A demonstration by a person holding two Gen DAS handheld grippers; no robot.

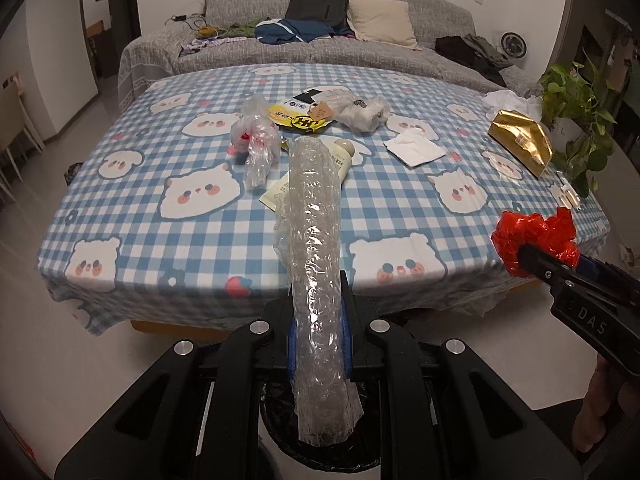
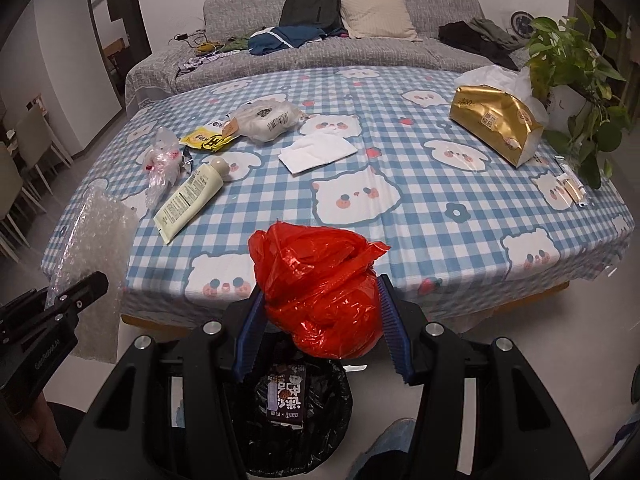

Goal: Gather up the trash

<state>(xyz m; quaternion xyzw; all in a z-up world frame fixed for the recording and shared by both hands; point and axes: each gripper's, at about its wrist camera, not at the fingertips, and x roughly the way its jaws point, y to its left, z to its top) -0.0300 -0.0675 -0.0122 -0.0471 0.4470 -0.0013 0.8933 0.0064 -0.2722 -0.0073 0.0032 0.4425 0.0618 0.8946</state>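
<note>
Both wrist views angled down, near table (image 1: 200,240) edge — sharing tabletop, sofa (image 2: 400,52)

On the black body of my right tongs (image 1: 532,258), off to the right of my left tongs, I read the white letters "DAS". Print on the yellow snack wrapper (image 1: 298,118), gold tissue pack (image 2: 494,120) and dark carton (image 2: 285,394) below is illegible to me.

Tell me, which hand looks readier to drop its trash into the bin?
Probably right: its red bag hangs directly over the black-lined bin. The left's bubble wrap mostly stretches out past the bin.
</note>
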